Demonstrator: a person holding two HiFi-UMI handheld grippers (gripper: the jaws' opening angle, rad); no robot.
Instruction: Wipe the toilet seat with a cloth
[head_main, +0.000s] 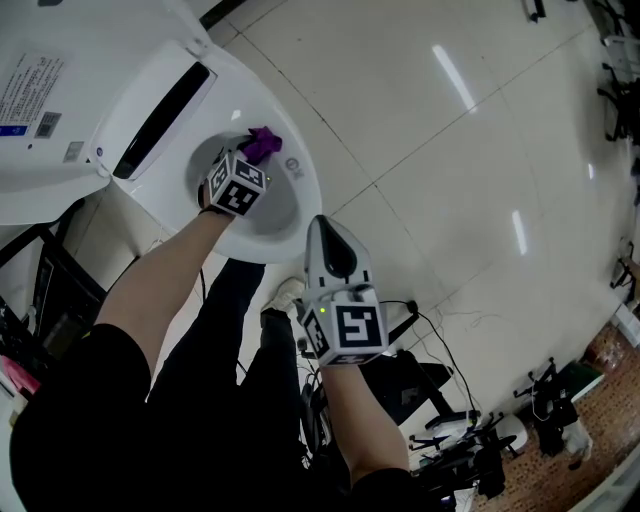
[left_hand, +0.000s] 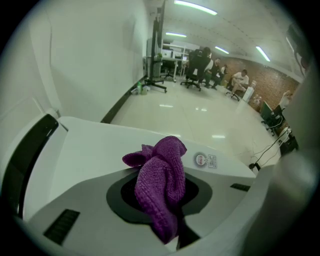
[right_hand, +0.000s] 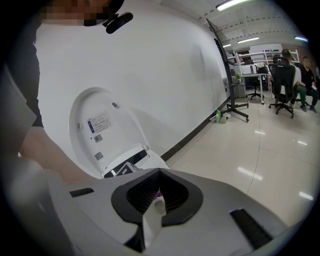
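A purple cloth (head_main: 262, 143) (left_hand: 161, 186) is bunched in my left gripper (head_main: 250, 160), which is shut on it. The cloth rests against the far rim of the white toilet seat (head_main: 303, 190) (left_hand: 95, 145), near a small round sticker (left_hand: 201, 159). The toilet lid (head_main: 40, 120) (right_hand: 100, 127) stands raised at the left. My right gripper (head_main: 322, 228) (right_hand: 152, 220) hangs off the toilet's front edge, above the floor, with its jaws together and nothing in them. It points toward the toilet.
The person's legs and a shoe (head_main: 285, 295) stand just in front of the bowl. Cables and stands (head_main: 470, 440) lie on the glossy tiled floor at lower right. A white wall (right_hand: 165, 75) is behind the toilet. People sit on office chairs (left_hand: 200, 67) far off.
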